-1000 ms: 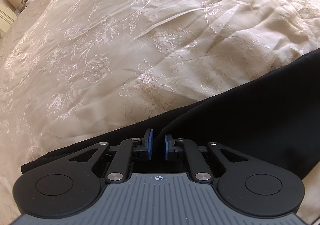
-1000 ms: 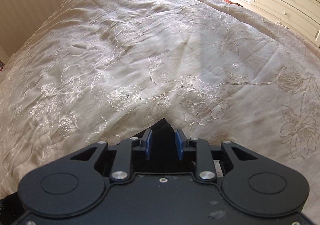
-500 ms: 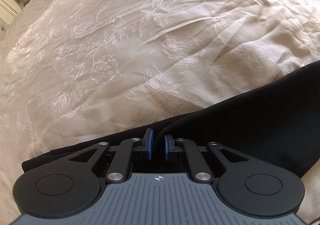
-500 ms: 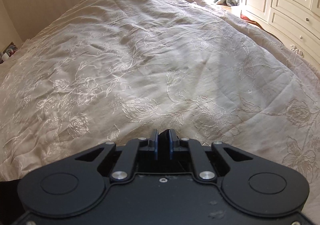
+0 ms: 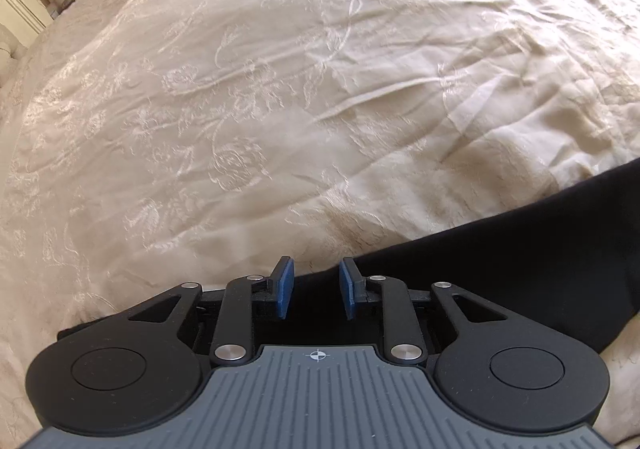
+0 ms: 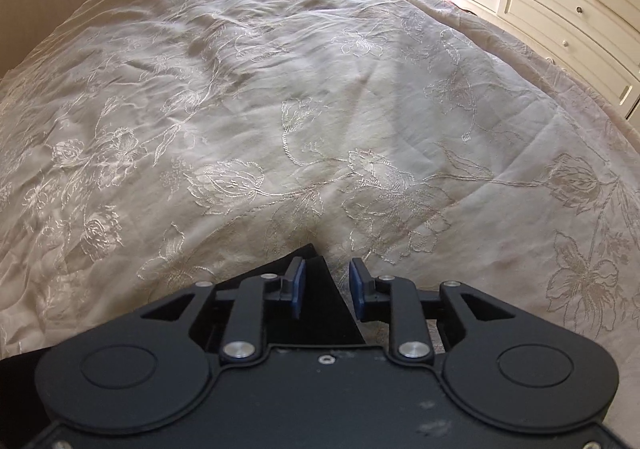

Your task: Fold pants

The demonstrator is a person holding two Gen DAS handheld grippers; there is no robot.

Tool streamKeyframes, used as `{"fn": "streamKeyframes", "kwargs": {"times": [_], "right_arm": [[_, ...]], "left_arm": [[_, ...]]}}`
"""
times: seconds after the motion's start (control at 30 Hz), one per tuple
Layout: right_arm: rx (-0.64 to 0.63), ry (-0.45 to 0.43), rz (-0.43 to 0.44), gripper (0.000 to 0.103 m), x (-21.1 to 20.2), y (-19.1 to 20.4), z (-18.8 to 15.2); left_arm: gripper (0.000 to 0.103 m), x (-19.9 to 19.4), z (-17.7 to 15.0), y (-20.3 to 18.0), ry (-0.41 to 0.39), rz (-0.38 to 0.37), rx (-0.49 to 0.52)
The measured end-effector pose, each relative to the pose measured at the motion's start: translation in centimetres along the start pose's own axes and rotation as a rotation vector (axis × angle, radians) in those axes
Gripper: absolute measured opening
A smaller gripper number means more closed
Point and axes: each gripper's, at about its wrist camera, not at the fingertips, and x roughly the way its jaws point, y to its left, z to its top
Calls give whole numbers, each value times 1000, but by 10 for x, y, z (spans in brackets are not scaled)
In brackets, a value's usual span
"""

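the black pants [image 5: 500, 269] lie flat on the cream embroidered bedspread [image 5: 280, 109], a long dark band whose edge climbs from beneath the left gripper [image 5: 316, 287] towards the right rim of the left wrist view. that gripper's blue pads are spreading, the cloth edge below the gap, unpinched. in the right wrist view a pointed corner of the pants [image 6: 316, 289] pokes up between the right gripper [image 6: 326, 289] pads, which are also spreading and not pressing it. white drawers [image 6: 560, 1] stand beyond the bedspread.
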Motion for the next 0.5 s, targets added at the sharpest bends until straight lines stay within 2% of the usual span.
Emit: {"fn": "streamKeyframes", "kwargs": {"times": [0.13,0.27,0.4,0.5], "right_arm": [[-32,-75,-22,27,-27,6,-1],[-36,-134,28,27,-62,10,-8],[-57,-174,117,27,-97,20,-25],[-86,-162,206,27,-113,32,-43]], "left_arm": [[25,-18,12,8,-44,54,-6],[25,-42,11,19,-68,90,-50],[25,-62,-16,26,-44,131,-98],[25,-74,-49,28,-7,141,-143]]}}
